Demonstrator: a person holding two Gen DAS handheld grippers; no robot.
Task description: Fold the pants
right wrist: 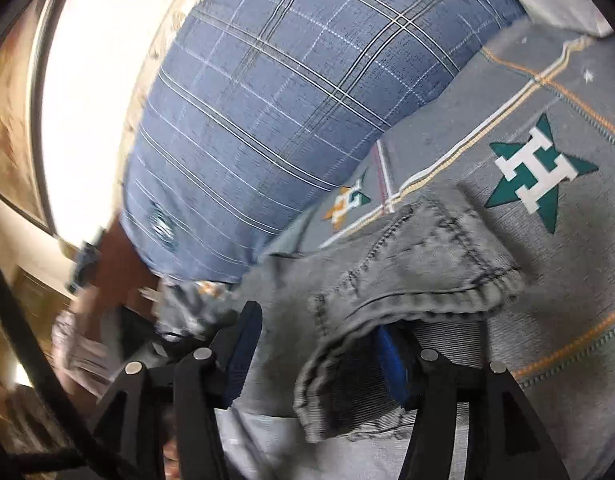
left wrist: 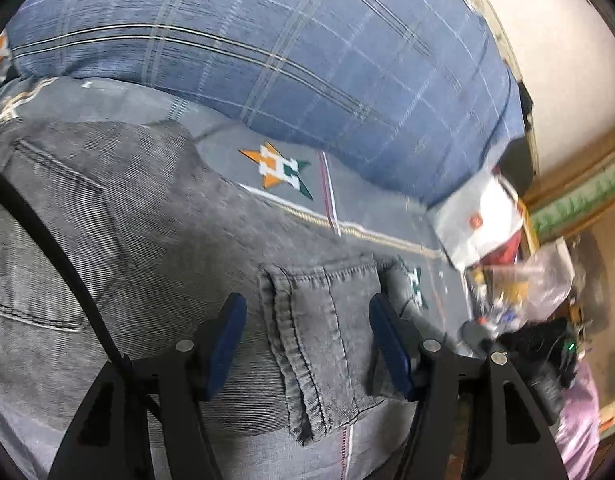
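Grey denim pants (left wrist: 127,220) lie folded on a bed, a back pocket showing at the left of the left wrist view. My left gripper (left wrist: 306,302) hovers over a stitched leg hem (left wrist: 319,320); its blue pads (left wrist: 227,340) stand well apart at either side of the hem and do not press it. In the right wrist view the pants (right wrist: 419,264) bunch up with a hem edge curling over the right finger. My right gripper (right wrist: 317,320) has its jaws wide; cloth lies loose between them and hides part of one pad (right wrist: 391,364).
The bed sheet (left wrist: 367,208) is grey with star logos (right wrist: 539,172). A blue plaid pillow (left wrist: 307,60) (right wrist: 267,100) lies just behind the pants. A white bag (left wrist: 479,216) and clear plastic bags (left wrist: 539,276) crowd the right bed edge. A black cable (left wrist: 47,220) crosses the left.
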